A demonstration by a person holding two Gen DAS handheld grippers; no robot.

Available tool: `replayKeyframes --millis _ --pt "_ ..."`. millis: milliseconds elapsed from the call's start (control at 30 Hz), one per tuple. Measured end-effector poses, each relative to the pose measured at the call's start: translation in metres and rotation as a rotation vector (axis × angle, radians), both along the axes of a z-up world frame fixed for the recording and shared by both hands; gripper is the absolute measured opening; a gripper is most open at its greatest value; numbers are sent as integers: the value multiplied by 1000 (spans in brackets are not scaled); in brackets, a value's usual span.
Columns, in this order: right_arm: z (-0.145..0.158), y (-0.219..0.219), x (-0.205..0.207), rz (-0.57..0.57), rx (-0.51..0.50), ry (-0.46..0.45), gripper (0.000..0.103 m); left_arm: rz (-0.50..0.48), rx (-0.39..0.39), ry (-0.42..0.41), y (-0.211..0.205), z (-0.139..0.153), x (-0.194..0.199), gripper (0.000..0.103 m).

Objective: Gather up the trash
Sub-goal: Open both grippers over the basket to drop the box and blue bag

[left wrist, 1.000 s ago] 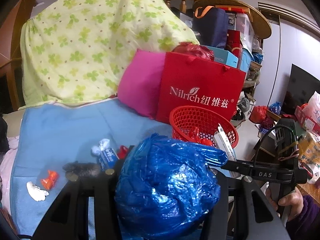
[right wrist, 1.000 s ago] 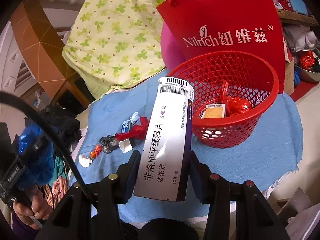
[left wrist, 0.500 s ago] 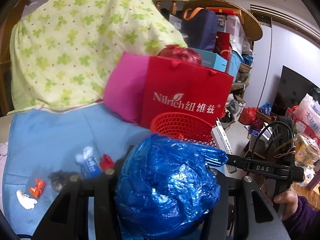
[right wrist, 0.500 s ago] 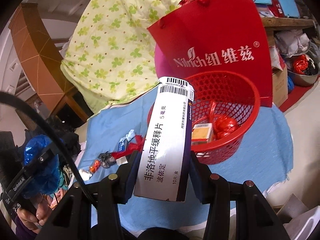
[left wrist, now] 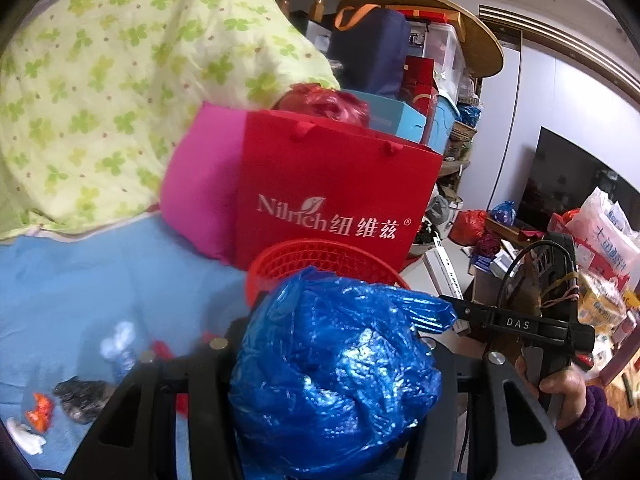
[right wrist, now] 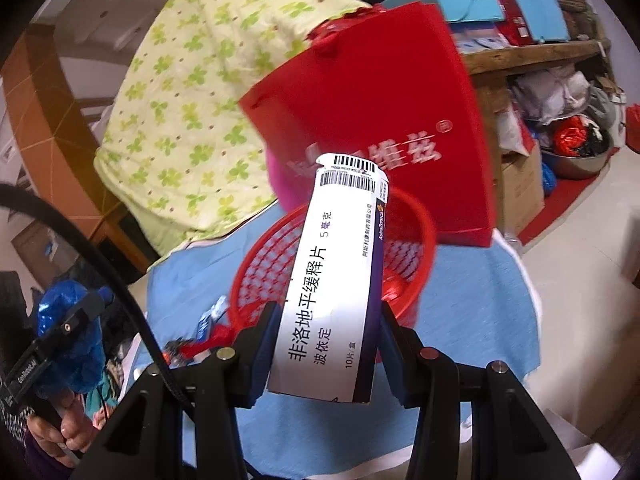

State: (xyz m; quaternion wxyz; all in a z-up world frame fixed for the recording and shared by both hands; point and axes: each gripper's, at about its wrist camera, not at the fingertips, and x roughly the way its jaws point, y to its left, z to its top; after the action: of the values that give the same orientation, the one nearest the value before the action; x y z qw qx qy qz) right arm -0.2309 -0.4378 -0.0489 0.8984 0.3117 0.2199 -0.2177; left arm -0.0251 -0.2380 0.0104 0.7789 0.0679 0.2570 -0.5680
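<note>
- The basket [right wrist: 404, 236] is the landmark here: it sits on the blue-covered desk [right wrist: 480, 292], right in front of the red bag [right wrist: 372, 120]. Most of its inside is blocked by what's being carried, so no idea how full it is.
- Left gripper [left wrist: 332, 364] is clamped on a crumpled blue bag [left wrist: 336, 364], hovering just short of the basket's near rim. It's puffy and light, so let go too early and I'd guess it lands on the desk instead.
- Right gripper [right wrist: 324, 344] pinches a long pill box [right wrist: 336, 280] by its bottom end, the top poking over the basket. It could tip or catch the rim on the way in.
- Two grippers heading for one basket could bump.
- Small scraps [left wrist: 76, 396] left of the basket are too blurry to identify.
</note>
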Motion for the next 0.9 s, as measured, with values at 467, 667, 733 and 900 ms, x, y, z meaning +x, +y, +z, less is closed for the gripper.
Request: replayKeyframes --millis 467,667,733,900 --pt "-11 -61 47 0 82 5 51 -10 60 132 -99 -50 43 64" --pt "-28 -75 65 8 122 30 58 27 91 196 -116 -73 56 80" --pt "-32 -79 65 -3 148 20 59 34 81 207 -118 -75 59 81" --pt "-25 -81 63 -29 138 -21 59 100 -18 222 -104 -55 69 83"
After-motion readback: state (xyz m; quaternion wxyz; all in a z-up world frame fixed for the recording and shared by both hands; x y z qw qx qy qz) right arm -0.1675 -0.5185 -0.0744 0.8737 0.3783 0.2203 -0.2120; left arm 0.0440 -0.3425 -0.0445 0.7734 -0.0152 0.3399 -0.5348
